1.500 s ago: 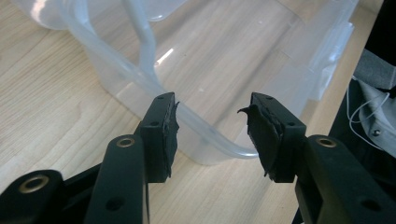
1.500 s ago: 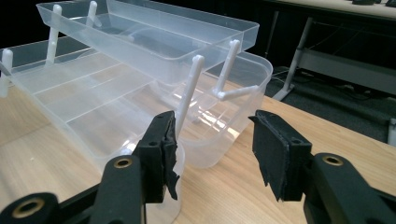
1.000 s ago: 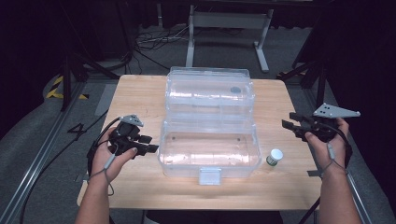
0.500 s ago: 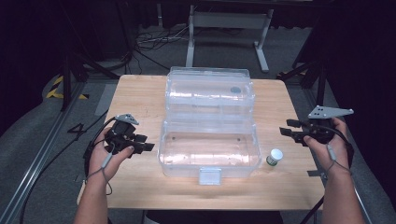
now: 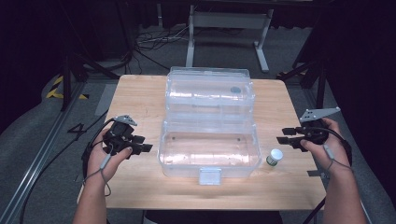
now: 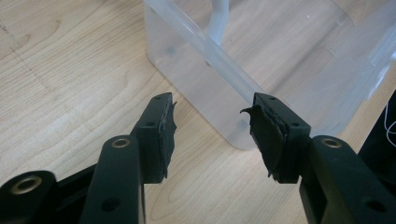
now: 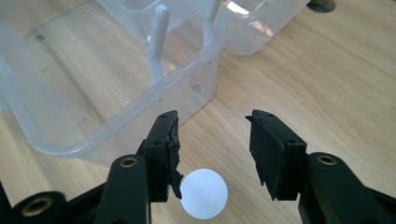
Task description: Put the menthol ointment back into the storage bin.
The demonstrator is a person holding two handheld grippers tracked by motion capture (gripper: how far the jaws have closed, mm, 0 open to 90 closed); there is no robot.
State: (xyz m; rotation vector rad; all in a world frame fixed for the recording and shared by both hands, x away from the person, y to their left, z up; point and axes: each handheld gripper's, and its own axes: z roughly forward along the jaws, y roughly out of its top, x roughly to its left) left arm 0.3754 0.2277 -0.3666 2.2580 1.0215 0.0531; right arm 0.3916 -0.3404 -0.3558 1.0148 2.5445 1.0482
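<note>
Fingers of both grippers stand apart and hold nothing. On the right gripper [image 7: 212, 154], seen in its own view, the small bottle [image 7: 203, 193] with a white cap stands on the table just below and between the two fingers, nearer to the left one, not touching either so far as one can see. In the high view this bottle [image 5: 274, 157] stands upright on the table [image 5: 140, 98], just beside the right end of the clear box [image 5: 208, 148], and the right gripper [image 5: 289, 136] hovers near it, a little farther right and back, pointing toward the box.

The box is open: its front half lies near the table's front edge with a latch [image 5: 209, 176] at the middle, and its other half [image 5: 210, 91] lies behind it, the two joined at the middle. Both halves look empty, apart from a dark round spot on the rear one.

The left gripper [image 5: 138, 144] is at the left end of the box, near it but apart, held in the left hand [image 5: 105, 156]. In the left gripper view its fingers [image 6: 161, 135] point at the rounded corner of the box [image 6: 224, 88], which lies just ahead of them on the wood.
</note>
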